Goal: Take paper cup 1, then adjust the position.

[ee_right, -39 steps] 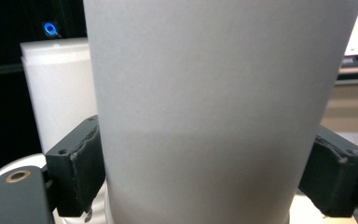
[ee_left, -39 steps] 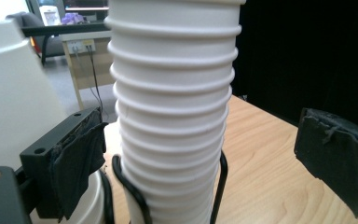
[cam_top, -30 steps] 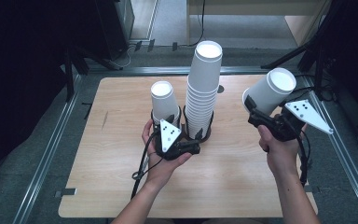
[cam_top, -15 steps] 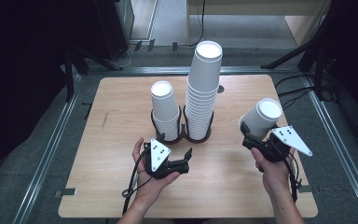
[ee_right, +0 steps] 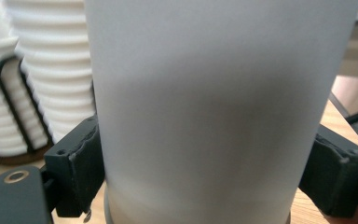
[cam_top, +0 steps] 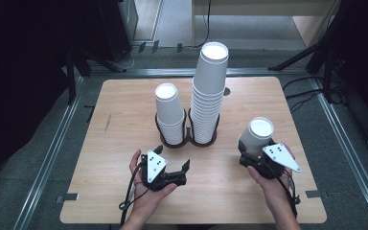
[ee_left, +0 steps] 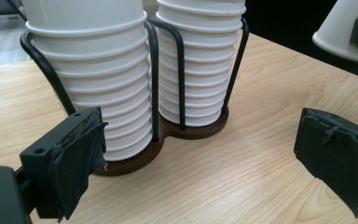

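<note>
In the right gripper view the white paper cup [ee_right: 214, 107] is so close that its blurred wall runs off the top and bottom of the frame, hiding its rim and base; the pads [ee_right: 86, 163] of the right tool [ee_right: 209, 182] press on both of its sides, so it is clamped on the cup. In the high view that cup [cam_top: 258, 135] sits at the lower right of the frame, upside down with its flat bottom up, over the right part of the desk [cam_top: 124, 96], and the right tool [cam_top: 256, 160] and hand cover its lower part, so whether it touches the wood cannot be told. The left tool [cam_top: 172, 165] lies in the left hand at lower centre, its jaws wide apart with nothing between them; in the left gripper view its pads [ee_left: 81, 158] frame the dark wire holder [ee_left: 168, 135], whose base is partly behind the left pad. The short stack of cups [cam_top: 170, 115] and the tall stack of cups [cam_top: 210, 91] stand in the holder's two rings, side by side at the frame's centre; in the left gripper view both are cut off at the top. No writing, brand or label can be read on the cups, the holder or the tools.
</note>
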{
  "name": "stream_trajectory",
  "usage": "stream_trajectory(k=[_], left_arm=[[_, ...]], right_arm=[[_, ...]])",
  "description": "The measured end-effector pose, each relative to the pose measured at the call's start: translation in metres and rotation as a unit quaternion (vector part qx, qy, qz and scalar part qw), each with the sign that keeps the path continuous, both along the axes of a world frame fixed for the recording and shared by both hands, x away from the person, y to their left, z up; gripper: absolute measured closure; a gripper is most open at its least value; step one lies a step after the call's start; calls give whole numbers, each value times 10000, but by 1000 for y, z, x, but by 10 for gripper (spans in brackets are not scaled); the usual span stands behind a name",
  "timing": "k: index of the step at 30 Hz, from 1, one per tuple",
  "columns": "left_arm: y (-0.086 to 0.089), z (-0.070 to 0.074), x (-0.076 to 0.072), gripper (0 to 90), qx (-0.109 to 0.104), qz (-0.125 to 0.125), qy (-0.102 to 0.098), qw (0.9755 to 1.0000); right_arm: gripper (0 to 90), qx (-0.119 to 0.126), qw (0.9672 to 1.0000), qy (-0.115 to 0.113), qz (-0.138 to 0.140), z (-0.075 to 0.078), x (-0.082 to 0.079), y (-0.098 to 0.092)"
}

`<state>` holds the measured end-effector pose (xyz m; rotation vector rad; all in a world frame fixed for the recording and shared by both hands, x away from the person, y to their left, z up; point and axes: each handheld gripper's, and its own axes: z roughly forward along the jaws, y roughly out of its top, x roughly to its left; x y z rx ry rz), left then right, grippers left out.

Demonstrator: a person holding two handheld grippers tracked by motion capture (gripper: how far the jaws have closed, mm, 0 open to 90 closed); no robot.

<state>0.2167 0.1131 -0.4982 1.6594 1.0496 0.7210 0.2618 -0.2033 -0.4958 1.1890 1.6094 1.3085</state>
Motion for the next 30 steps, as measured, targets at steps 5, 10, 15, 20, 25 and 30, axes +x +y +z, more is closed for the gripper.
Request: stream_trajectory(k=[5, 10, 15, 20, 25, 30], left_arm=[[5, 3, -2, 22, -64, -61, -32, 10000], [7, 4, -1, 22, -165, -190, 24, 9997], [7, 4, 0, 22, -294, -432, 156, 9985], [8, 6, 1, 22, -324, -551, 162, 9978], [5, 7, 0, 23, -346, -669, 164, 9970], [1, 6, -1, 23, -375, -818, 195, 9958]], right_arm=[[126, -715, 9971, -198, 194, -10, -4, 10], [126, -1531, 9870, -474, 153, -16, -7, 19], [126, -2293, 9703, -733, 239, -24, -10, 30], [125, -3019, 9477, -927, 454, -32, -13, 43], [126, -3396, 9316, -1135, 623, -34, -19, 54], [134, -3695, 9177, -1314, 638, -33, -23, 59]])
